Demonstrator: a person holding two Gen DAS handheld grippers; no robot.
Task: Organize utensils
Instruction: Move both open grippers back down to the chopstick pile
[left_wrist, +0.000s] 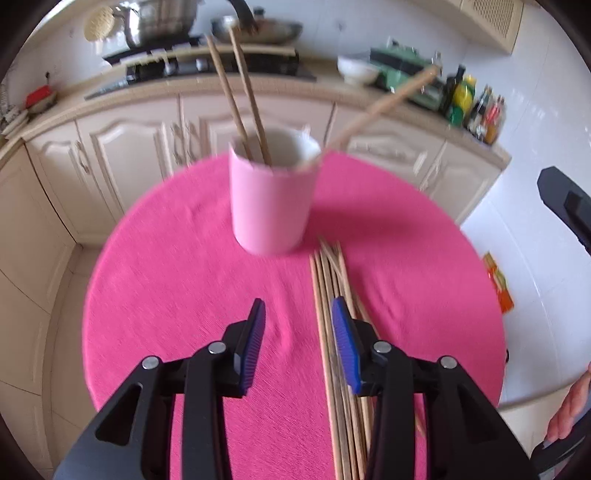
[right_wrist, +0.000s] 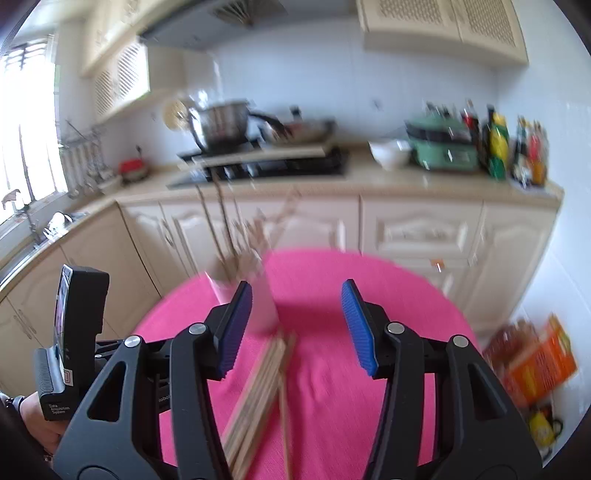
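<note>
Kitchen, pink round table. My left gripper half open, empty, over chopstick pile; right gripper likewise empty. Risk: bumping pink cup, scattering sticks.

A round table covered with a pink cloth carries two things. A pink cup stands upright near its far edge. A bundle of wooden chopsticks lies flat just beside the cup, on its near side.
</note>
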